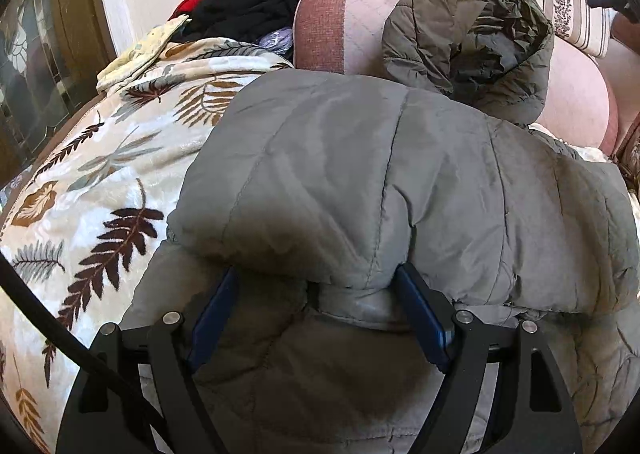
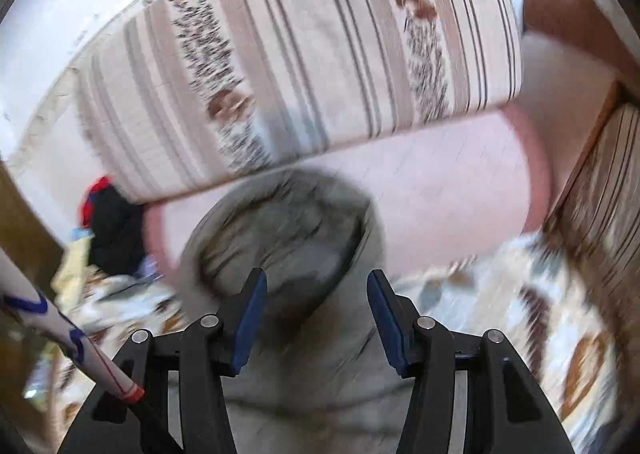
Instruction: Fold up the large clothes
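A grey quilted jacket (image 1: 360,182) lies folded on a leaf-patterned blanket. Its hood (image 1: 480,30) stands up against a pink bolster at the back. My left gripper (image 1: 318,274) points down at the near edge of the fold. Its blue pads (image 1: 420,310) stand wide apart, and the thick folded edge lies over and between them without being squeezed. The right wrist view is blurred by motion. There my right gripper (image 2: 316,290) hangs open above the hood (image 2: 280,222) with nothing between its fingers. The jacket body (image 2: 320,386) is below it.
The leaf blanket (image 1: 100,182) covers the surface to the left. A heap of black and red clothes (image 1: 248,6) lies at the back left. A pink bolster (image 2: 460,194) and a striped cushion (image 2: 320,54) close off the back. A black cable (image 1: 60,334) crosses the lower left.
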A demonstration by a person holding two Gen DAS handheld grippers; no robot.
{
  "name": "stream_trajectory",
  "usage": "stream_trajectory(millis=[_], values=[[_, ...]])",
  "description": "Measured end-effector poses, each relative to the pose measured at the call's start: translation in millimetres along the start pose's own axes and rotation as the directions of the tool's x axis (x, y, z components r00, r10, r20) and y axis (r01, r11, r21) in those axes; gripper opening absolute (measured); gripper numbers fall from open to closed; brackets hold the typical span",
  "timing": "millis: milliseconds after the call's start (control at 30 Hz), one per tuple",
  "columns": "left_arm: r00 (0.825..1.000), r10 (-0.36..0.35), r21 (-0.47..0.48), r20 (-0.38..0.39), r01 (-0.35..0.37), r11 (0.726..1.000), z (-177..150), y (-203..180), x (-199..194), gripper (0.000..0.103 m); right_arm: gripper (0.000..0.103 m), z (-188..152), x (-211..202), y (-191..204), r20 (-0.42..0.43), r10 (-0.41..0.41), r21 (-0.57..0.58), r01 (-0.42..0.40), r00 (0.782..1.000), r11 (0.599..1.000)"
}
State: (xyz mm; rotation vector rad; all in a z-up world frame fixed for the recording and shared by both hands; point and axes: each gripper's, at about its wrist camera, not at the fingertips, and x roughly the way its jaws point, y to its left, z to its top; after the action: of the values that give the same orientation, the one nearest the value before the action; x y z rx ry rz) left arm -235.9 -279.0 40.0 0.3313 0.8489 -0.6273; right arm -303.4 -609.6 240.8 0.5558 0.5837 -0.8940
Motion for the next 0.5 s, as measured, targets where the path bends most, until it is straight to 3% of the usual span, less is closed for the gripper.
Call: stream_trajectory(millis=[133, 433, 467, 500], values=[[1.000, -0.007, -0.011, -0.005, 0.007, 1.000, 0.9, 1.7, 3.1, 0.081, 0.057, 19.2, 40.3, -12.7, -0.028, -0.050, 0.016, 0.050, 0.998, 0.999], [1.000, 0.016, -0.013, 0.005, -0.016, 1.000, -0.9, -2.9, 3.8, 0.081, 0.056, 14.4, 111.7, -24.0, -0.042, -0.092, -0.040, 0.090, 0.995, 0.995], [1.000, 0.021, -0.010, 0.008, -0.021, 1.000, -1.1, -3.7, 3.9, 0.081, 0.047, 12.3, 116.8, -22.7, -0.043, -0.107, -0.059, 0.104, 0.993, 0.993], [1.000, 0.024, -0.008, 0.010, -0.024, 1.000, -1.5, -4.4, 3.8, 0.081, 0.027, 9.5, 121.2, -22.2, -0.050, -0.122, -0.075, 0.118, 0.991, 0.990]])
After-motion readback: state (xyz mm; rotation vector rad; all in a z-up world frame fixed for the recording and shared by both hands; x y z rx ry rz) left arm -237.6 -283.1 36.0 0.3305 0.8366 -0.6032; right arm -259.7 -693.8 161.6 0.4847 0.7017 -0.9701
